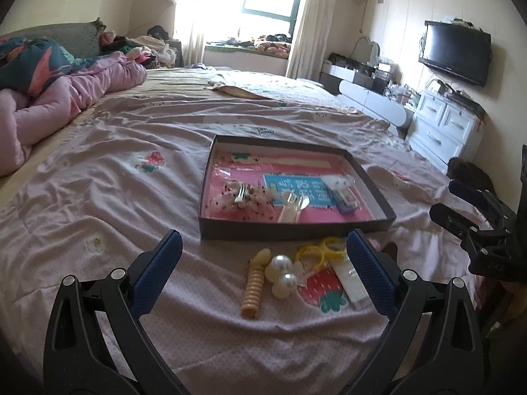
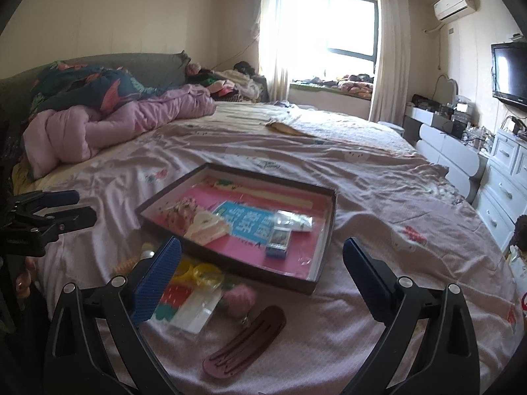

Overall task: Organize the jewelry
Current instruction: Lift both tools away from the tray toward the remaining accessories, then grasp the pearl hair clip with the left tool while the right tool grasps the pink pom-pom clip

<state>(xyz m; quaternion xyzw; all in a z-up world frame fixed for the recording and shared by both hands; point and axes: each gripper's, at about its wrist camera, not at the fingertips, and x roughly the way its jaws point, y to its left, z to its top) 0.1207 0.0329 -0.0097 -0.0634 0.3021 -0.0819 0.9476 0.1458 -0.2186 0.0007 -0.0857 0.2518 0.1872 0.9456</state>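
Centre of left-wrist frame: shallow box (image 1: 372,177), pink liner, on bed sheet (image 1: 131,197); already holds scrunchie with metal clip (image 1: 242,196), translucent claw clip (image 1: 291,209), small blue box (image 1: 344,199) — collection point, likely. Lower centre, just outside near wall: spiral hair tie (image 1: 253,291), pearl piece (image 1: 280,275), yellow rings (image 1: 321,251), unsorted. Left gripper (image 1: 263,279) jaws wide apart, empty, framing that pile, probably next pick. Lower centre of right-wrist frame: brown hair clip (image 2: 245,345), pink pompom (image 2: 239,298). Right gripper (image 2: 263,279) spread, empty.
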